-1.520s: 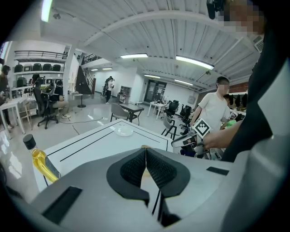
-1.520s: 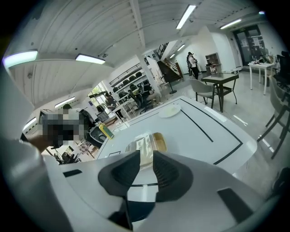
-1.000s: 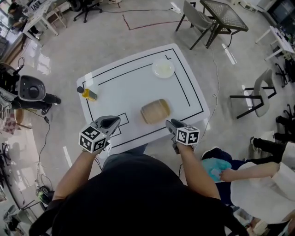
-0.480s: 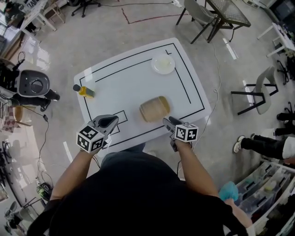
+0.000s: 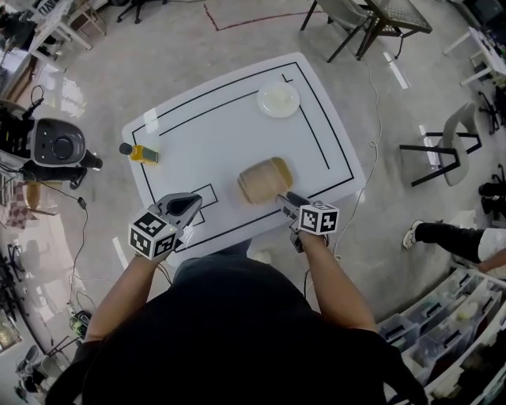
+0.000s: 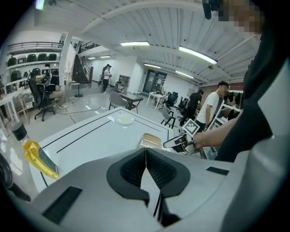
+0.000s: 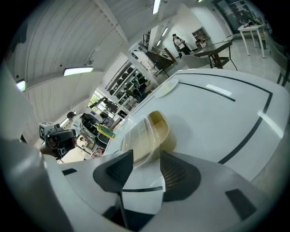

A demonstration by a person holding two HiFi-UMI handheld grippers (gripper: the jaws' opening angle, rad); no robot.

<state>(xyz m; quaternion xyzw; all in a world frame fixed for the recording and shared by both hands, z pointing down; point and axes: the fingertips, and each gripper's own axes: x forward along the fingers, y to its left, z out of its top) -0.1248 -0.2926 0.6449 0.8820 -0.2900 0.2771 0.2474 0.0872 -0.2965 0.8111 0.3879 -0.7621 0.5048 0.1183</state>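
Observation:
A bagged loaf of bread (image 5: 264, 180) lies on the white table (image 5: 213, 134) inside its black outline. My right gripper (image 5: 283, 198) is open at the loaf's near right corner, and in the right gripper view the bagged loaf (image 7: 147, 131) lies just ahead of the right gripper (image 7: 146, 164), its near end at the spread jaws. My left gripper (image 5: 191, 202) hovers over the table's near left part, shut and empty. From the left gripper (image 6: 146, 156) I see the loaf (image 6: 151, 140) and the right gripper (image 6: 177, 142) beside it.
A white plate (image 5: 278, 100) sits at the far right of the table, a bottle of yellow oil (image 5: 139, 153) at the left edge. Around it are a grey machine (image 5: 55, 146), chairs (image 5: 447, 146) and a dark table (image 5: 387, 12). People (image 6: 212, 106) stand to the right.
My right gripper has moved forward up to the loaf and its jaws have spread wider. The left gripper has stayed shut and nearly in place.

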